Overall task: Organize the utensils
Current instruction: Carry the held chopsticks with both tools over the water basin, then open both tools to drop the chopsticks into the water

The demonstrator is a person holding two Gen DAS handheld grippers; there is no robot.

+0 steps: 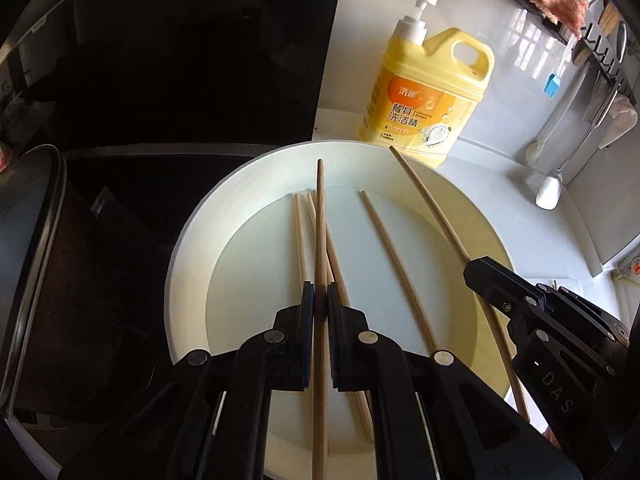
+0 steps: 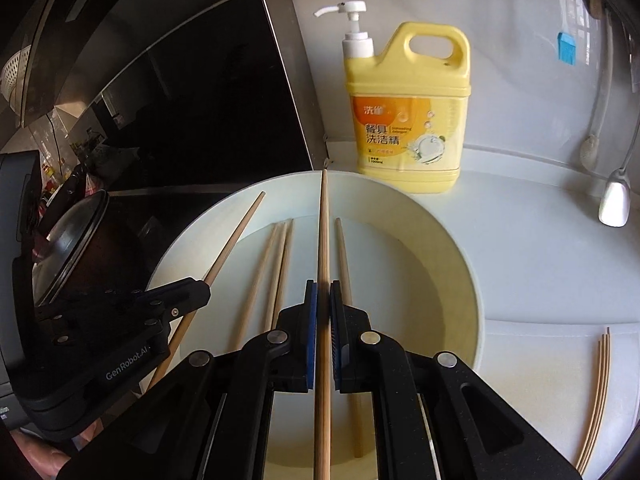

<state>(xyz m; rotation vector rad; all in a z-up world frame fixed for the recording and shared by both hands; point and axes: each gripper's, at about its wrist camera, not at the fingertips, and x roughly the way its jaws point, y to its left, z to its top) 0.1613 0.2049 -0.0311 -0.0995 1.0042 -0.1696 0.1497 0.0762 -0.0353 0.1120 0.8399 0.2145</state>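
A wide white bowl (image 1: 188, 248) (image 2: 460, 264) holds several loose wooden chopsticks (image 1: 392, 256) (image 2: 276, 264). My left gripper (image 1: 320, 300) hangs over the bowl, shut on one chopstick (image 1: 320, 220) that sticks out forward past its blue pads. In the right wrist view the left gripper (image 2: 202, 288) shows at the left with that chopstick (image 2: 240, 228) slanting out of it. My right gripper (image 2: 324, 296) is shut on another chopstick (image 2: 324, 232) that points at the bowl's far rim. From the left wrist view, the right gripper (image 1: 474, 270) sits at the right with its chopstick (image 1: 432, 204).
A yellow pump bottle of dish soap (image 1: 424, 92) (image 2: 412, 120) stands just behind the bowl. A dark wok with a glass lid (image 2: 68, 248) sits to the left on the black hob. More chopsticks (image 2: 598, 392) lie on the white counter at the right. Ladles and a blue brush (image 2: 566, 46) hang on the wall.
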